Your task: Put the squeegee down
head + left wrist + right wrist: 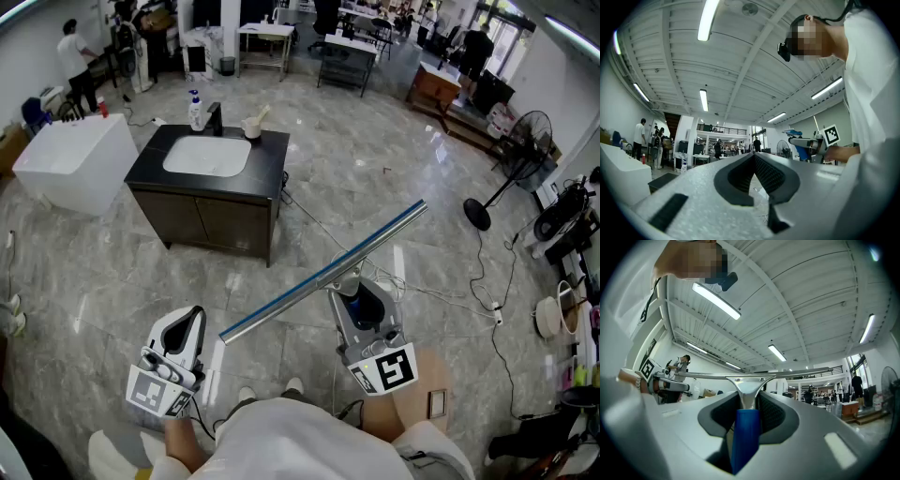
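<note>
Squeegee first: it is off the ground, carried in your right gripper, on the near side of the sink cabinet and well apart from it. That gripper's jaws are partly closed and clamped on the blue handle, one pad on each side. The metal neck runs out past the tips to the blade. Your left gripper is also on the near side of the cabinet. Its jaws look drawn together at the tips with nothing between them, though the wide lens bends that view enough that a thin gap could be there.

What the put-down turns on is how the tool lies. The handle runs along your right jaws, back toward you. The blade sits crosswise to them, its long axis slanting from a near end beside the left gripper out to a far end off to the right of the cabinet. So the right hand alone has it, and the blade reaches well out to both sides of the grip. I judge you will want the blade level over the cabinet's black countertop, or over the floor in front of it, before those pads let go.
</note>
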A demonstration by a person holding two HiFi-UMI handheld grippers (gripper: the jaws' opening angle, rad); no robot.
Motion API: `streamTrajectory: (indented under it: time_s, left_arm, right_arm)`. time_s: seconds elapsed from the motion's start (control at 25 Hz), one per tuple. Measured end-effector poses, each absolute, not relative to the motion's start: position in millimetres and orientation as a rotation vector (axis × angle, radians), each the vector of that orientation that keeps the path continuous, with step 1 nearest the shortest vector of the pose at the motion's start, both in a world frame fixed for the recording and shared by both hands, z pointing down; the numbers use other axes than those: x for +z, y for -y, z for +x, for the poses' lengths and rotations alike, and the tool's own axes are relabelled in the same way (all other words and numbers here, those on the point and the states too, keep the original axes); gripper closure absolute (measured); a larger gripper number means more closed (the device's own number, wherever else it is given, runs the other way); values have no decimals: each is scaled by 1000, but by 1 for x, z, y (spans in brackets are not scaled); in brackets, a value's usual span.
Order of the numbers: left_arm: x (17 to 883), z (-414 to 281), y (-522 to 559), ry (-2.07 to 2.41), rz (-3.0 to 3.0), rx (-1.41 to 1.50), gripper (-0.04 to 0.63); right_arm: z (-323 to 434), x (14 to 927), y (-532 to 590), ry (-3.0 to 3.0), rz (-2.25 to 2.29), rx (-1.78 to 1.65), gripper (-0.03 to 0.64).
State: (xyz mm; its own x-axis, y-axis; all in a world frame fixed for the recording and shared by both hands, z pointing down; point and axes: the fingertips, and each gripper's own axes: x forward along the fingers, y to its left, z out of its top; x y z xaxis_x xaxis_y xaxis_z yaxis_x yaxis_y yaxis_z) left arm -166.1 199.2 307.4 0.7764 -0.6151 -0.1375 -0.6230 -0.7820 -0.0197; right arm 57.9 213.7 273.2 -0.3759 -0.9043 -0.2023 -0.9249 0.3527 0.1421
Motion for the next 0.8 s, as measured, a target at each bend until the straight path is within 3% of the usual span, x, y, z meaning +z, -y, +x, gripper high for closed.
streamTrajectory:
  time_s: [0.8]
  left_arm:
    - [317, -162, -210, -1067, -2883, 95, 597]
  right_arm:
    - [59, 285, -221, -2549, -1637, 299, 485]
